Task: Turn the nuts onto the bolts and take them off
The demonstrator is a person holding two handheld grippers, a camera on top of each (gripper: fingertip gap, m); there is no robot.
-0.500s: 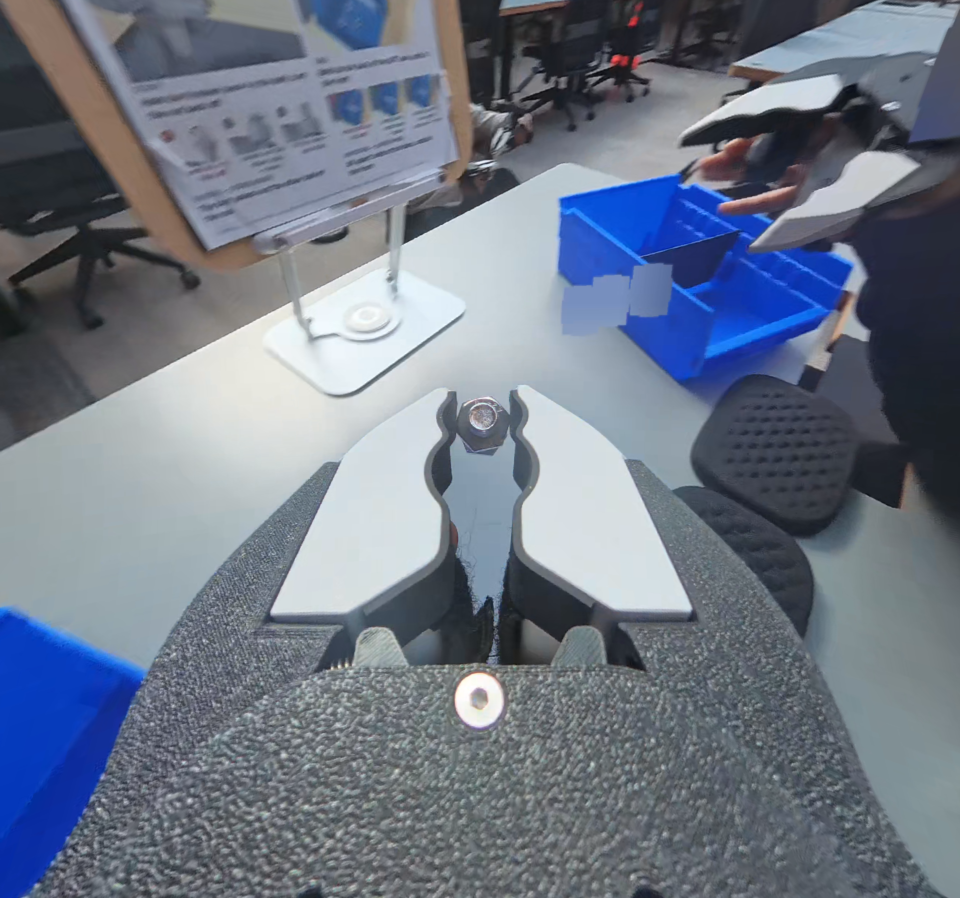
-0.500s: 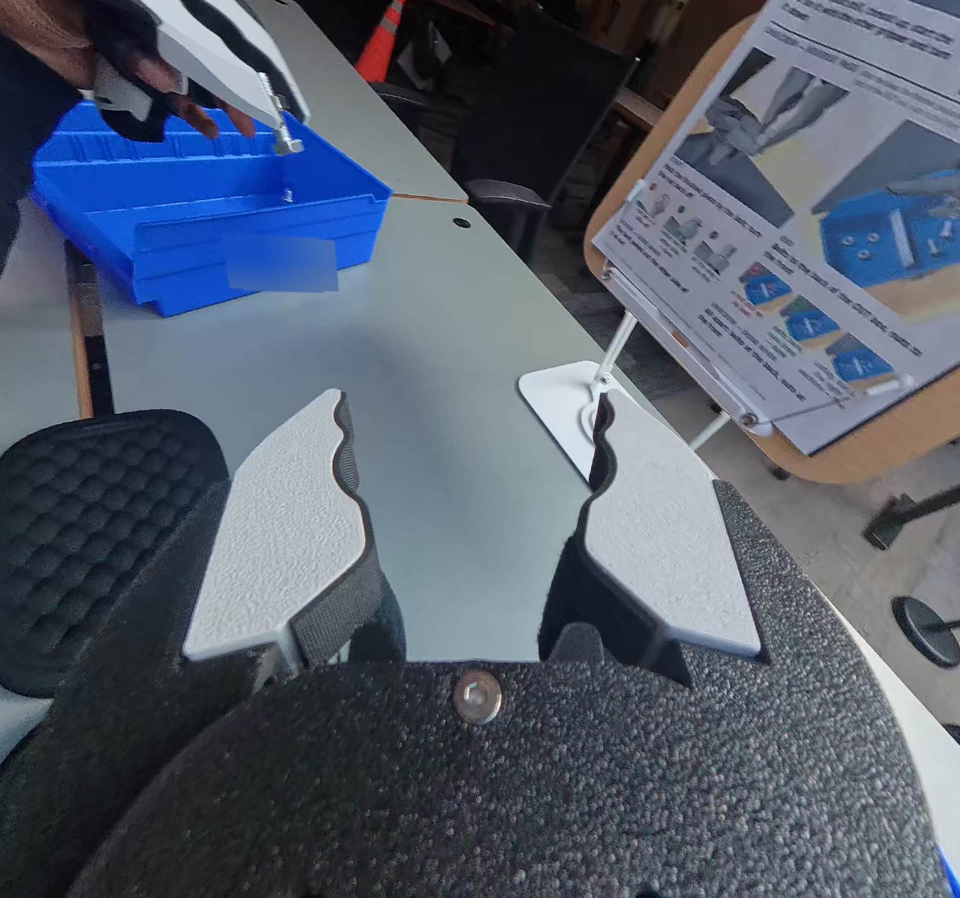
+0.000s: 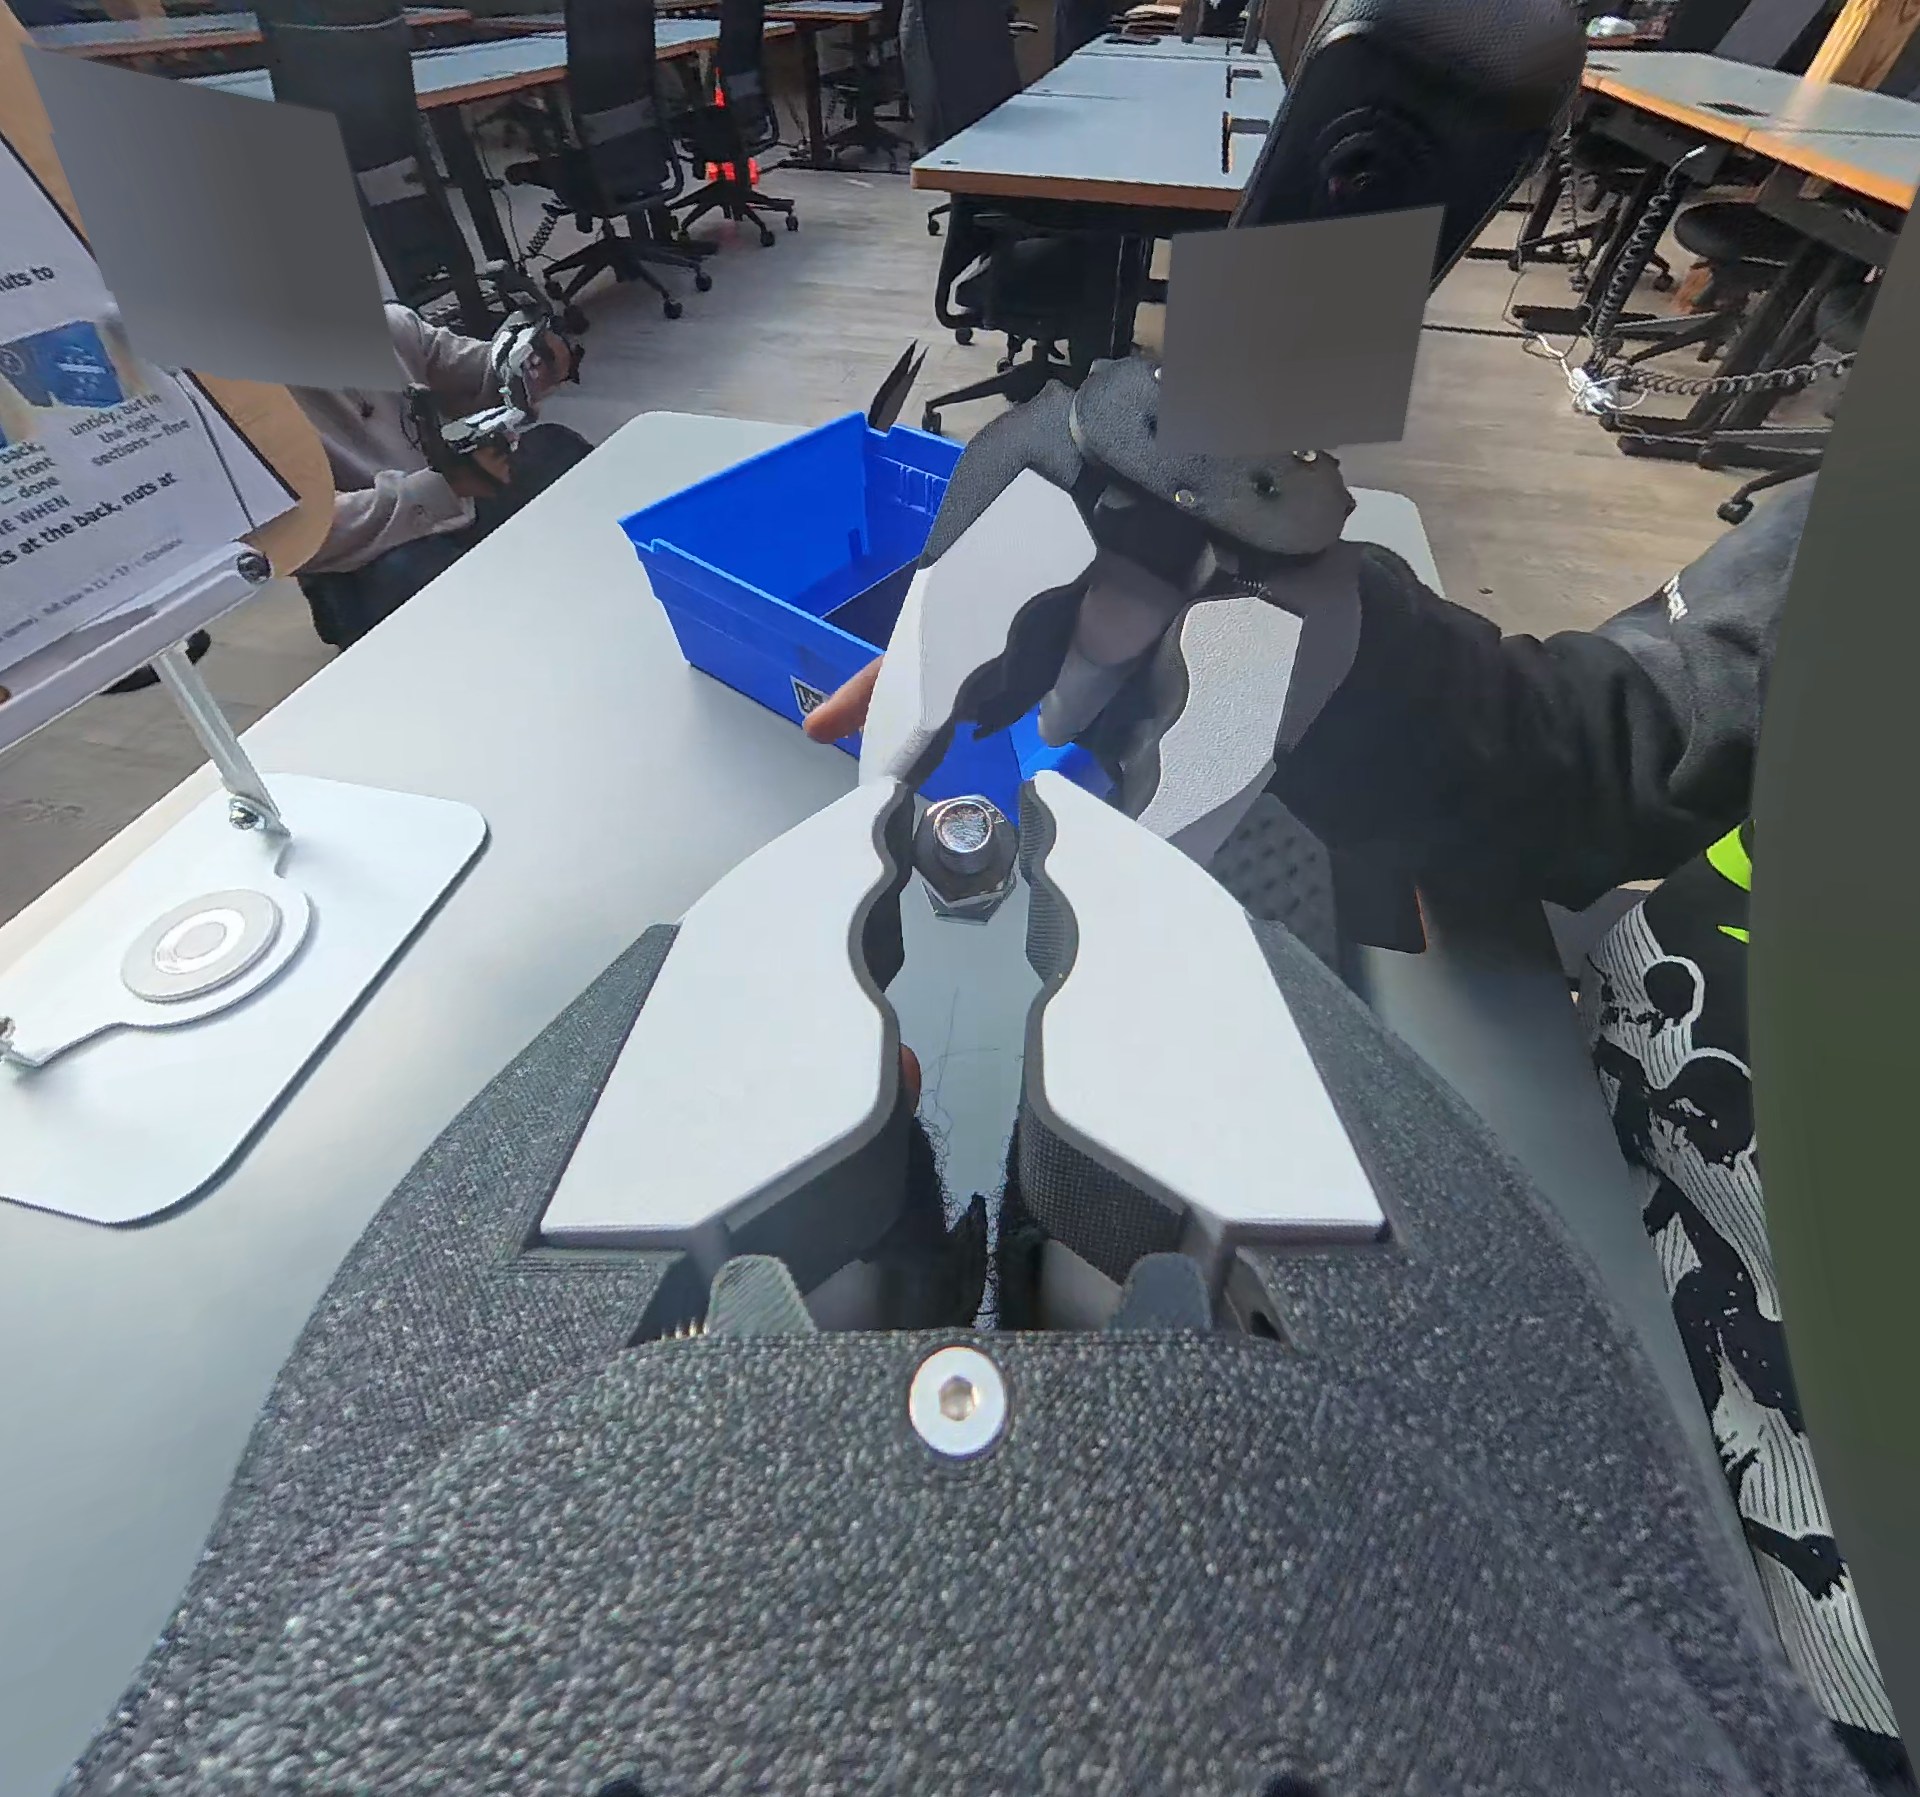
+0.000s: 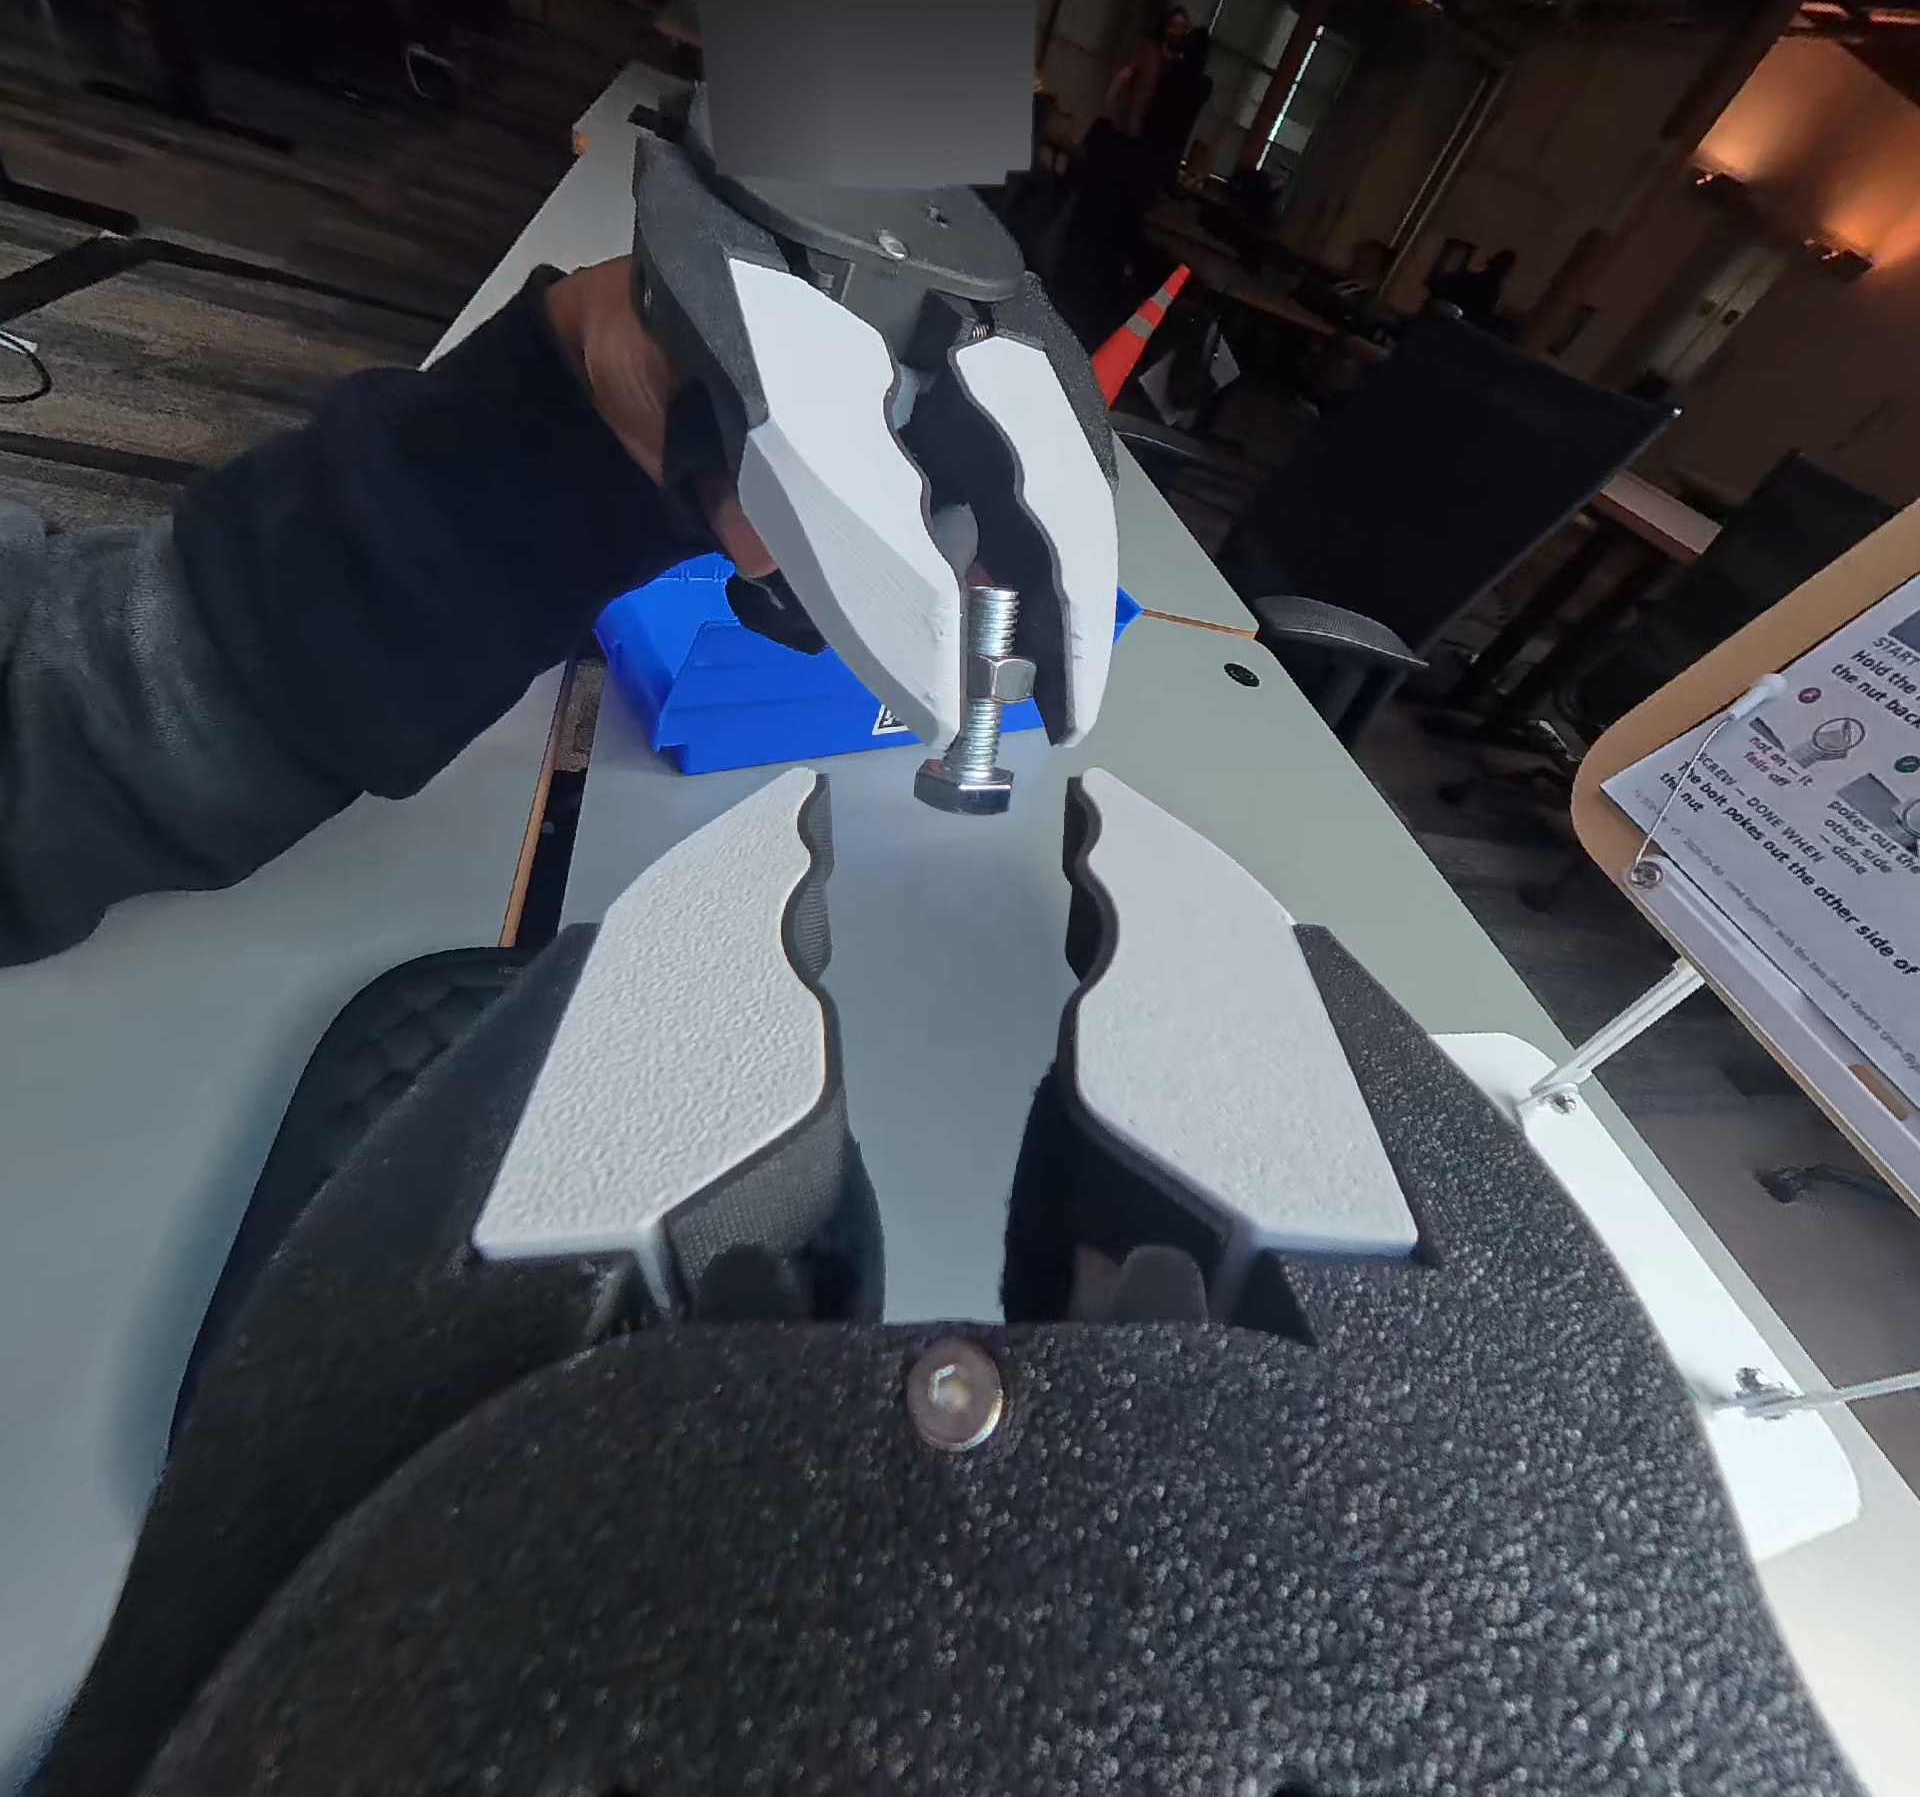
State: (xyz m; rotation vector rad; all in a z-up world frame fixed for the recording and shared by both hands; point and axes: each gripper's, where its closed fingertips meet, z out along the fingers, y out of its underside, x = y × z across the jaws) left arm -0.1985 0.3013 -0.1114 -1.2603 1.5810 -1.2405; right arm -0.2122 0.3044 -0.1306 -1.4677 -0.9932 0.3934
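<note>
The bolt [image 4: 981, 698] is held above the grey bench [image 3: 499, 708], its hex head pointing down in the right wrist view, and a nut [image 4: 1000, 678] sits about midway along the thread. The left gripper [image 3: 963, 838] is closed on this assembly, its jaws pressing on the nut's flats as far as can be judged. The right gripper [image 4: 948, 791] is spread open just below the bolt head, touching nothing, with the head lying between its fingertips but slightly ahead of them.

Several failures are to be expected from here. If the right jaws are closed too far back, the head may be missed or caught only by a corner, and it may slip when twisted. If the two grippers are not kept in line, the bolt may be levered out of the left jaws and dropped onto the bench or into the blue bin [image 3: 769, 563] behind. A weak hold on the nut may let it spin with the bolt, so no thread is gained.
</note>
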